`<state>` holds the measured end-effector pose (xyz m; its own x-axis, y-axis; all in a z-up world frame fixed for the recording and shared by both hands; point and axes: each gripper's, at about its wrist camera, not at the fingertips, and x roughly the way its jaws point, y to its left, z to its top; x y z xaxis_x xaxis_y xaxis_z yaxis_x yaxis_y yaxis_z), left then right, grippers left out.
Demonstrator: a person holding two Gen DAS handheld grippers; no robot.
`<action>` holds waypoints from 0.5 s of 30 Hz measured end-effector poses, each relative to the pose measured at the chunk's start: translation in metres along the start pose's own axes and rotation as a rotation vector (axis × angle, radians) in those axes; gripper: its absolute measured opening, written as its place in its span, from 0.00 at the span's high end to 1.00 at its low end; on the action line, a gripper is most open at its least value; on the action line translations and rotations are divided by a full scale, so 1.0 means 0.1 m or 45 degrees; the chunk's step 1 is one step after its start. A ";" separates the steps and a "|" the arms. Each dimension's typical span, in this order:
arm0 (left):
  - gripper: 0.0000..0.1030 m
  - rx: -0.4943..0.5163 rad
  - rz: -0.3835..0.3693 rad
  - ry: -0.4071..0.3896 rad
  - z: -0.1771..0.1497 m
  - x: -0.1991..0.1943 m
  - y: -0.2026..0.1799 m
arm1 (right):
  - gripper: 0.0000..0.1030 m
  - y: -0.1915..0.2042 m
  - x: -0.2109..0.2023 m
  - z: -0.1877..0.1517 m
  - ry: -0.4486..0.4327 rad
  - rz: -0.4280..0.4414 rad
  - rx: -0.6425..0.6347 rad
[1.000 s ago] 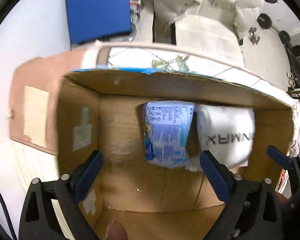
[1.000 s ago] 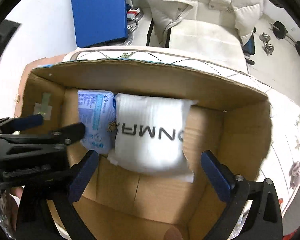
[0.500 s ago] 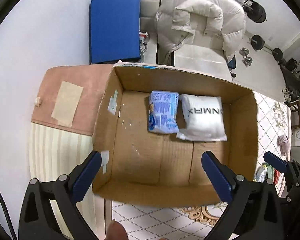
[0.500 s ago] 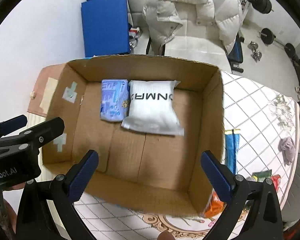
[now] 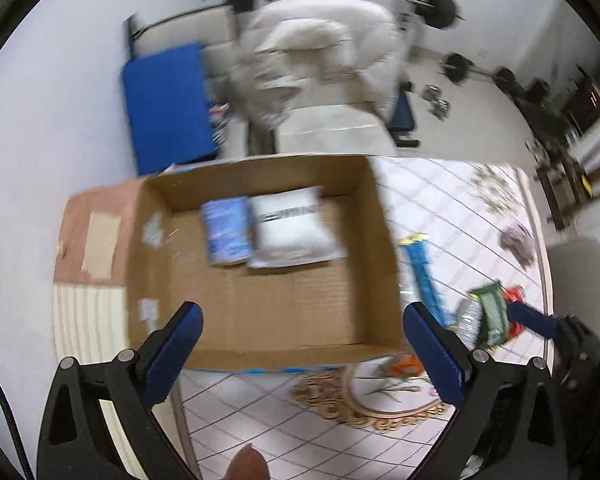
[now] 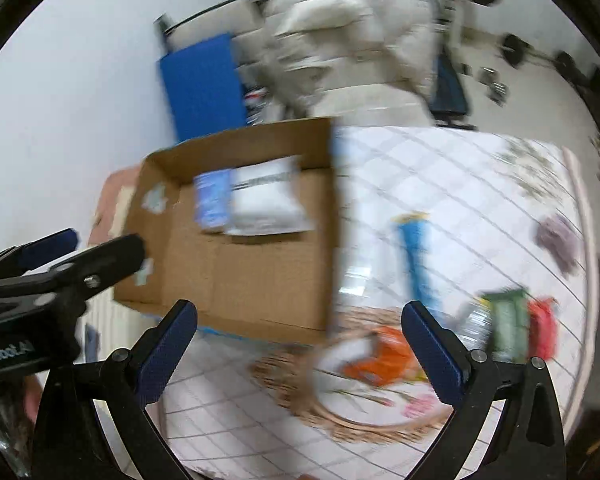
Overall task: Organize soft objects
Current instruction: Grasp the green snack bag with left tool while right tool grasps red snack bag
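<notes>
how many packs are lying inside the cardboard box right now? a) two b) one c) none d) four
a: in the left wrist view the cardboard box holds only a blue printed pack and a white pack, lying side by side near its far wall; the other items sit outside on the tiled surface.

We hold the left claw (image 5: 302,346) with its two blue-padded fingers (image 5: 176,350) spread wide, nothing between them. Our right claw (image 6: 300,346) is likewise spread wide and carries nothing. In the right wrist view, the left claw (image 6: 60,256) shows at the left edge, level with the right one and just beside it. Both views are blurred.
</notes>
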<state>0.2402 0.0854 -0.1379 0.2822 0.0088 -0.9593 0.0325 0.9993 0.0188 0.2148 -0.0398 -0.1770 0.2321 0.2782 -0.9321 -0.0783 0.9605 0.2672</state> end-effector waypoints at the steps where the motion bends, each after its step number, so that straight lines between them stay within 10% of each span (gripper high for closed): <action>1: 0.01 0.043 0.010 0.006 0.02 0.04 -0.28 | 0.00 -0.29 -0.07 -0.05 -0.004 -0.033 0.043; 9: 0.01 0.266 -0.019 0.319 0.30 1.14 -1.78 | 0.01 -2.14 0.31 -0.36 0.190 -0.203 0.339; 15: 0.15 0.330 0.098 0.551 0.37 2.01 -2.20 | 0.05 -2.64 0.80 -0.49 0.307 -0.149 0.405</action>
<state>0.3250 -0.1336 -0.3247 -0.1277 0.1516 -0.9802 0.2795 0.9537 0.1110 0.2062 -0.2715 -0.3339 -0.0152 0.1925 -0.9812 0.2474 0.9515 0.1828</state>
